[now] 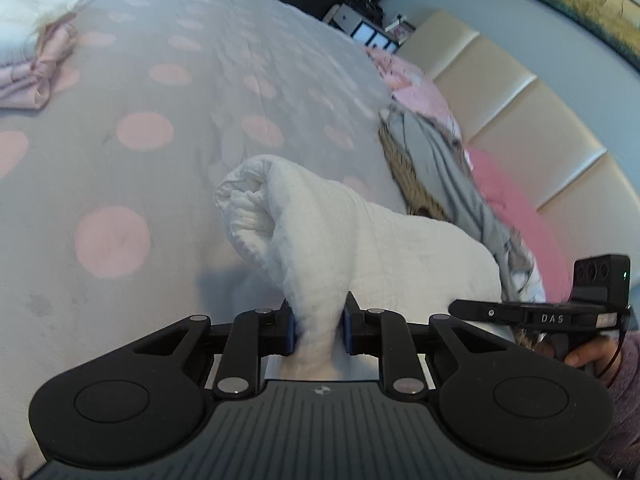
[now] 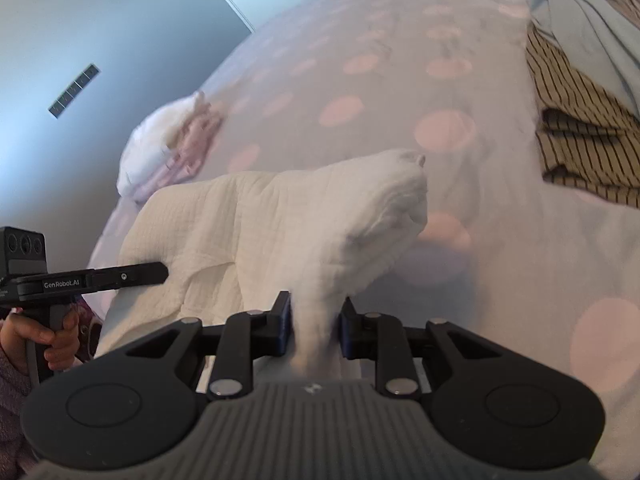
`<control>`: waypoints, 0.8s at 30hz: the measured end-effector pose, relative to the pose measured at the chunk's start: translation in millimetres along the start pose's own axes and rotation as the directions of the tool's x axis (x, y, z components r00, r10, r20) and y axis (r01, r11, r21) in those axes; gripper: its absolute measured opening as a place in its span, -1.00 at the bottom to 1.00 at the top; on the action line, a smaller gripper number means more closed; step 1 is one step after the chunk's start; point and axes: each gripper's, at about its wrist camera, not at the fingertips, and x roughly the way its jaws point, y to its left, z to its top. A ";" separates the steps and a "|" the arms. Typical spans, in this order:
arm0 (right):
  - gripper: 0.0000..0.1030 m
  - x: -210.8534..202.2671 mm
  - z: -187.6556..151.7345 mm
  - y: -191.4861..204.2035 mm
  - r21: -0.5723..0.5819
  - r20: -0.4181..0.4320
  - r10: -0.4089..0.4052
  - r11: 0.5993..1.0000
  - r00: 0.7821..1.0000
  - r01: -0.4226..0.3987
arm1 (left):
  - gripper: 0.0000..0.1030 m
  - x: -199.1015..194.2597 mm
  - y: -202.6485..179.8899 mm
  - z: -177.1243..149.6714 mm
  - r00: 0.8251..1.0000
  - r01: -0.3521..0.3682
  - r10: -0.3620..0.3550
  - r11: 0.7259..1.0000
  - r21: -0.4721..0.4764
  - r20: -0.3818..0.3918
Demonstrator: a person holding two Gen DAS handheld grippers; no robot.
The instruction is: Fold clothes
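We are pinching the white garment [image 1: 360,240] over the dotted bedspread [image 1: 140,128]: left gripper [image 1: 319,330] clamped on one bunched edge, right gripper [image 2: 314,326] on the other, keeping both ends level and taut.

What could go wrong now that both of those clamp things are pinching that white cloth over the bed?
1. Each of the jaws pinches only a narrow bunch of the white cloth, at the left gripper and the right gripper; an edge might slip free.
2. The cloth hangs bunched and rolled at its far end, so it could land creased on the dotted bedspread.
3. The striped garment lies close by, so a swinging cloth might catch on it.
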 end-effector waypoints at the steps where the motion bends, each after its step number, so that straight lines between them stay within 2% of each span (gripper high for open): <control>1: -0.50 -1.3 3.2 5.7 -0.001 0.015 0.012 1.000 1.000 -0.012 | -0.64 -7.3 -0.3 4.8 1.000 -0.001 0.001 1.000 -0.002 0.015; 7: -0.50 -4.9 21.0 40.6 -0.016 0.095 0.083 0.997 0.992 -0.081 | -0.65 -46.5 -1.5 38.3 0.995 -0.054 0.052 0.998 0.012 0.086; 13: -0.50 6.4 47.3 78.6 -0.037 0.161 0.156 0.988 0.974 -0.152 | -0.65 -87.5 3.3 70.8 0.984 -0.110 0.102 0.993 0.046 0.146; 19: -0.50 29.6 83.1 108.9 -0.064 0.161 0.229 0.973 0.960 -0.221 | -0.65 -122.3 23.7 105.6 0.972 -0.153 0.149 0.988 0.009 0.180; 24: -0.50 64.0 125.0 141.6 -0.111 0.126 0.268 0.961 0.955 -0.255 | -0.65 -142.0 55.6 134.0 0.960 -0.163 0.173 0.985 -0.062 0.221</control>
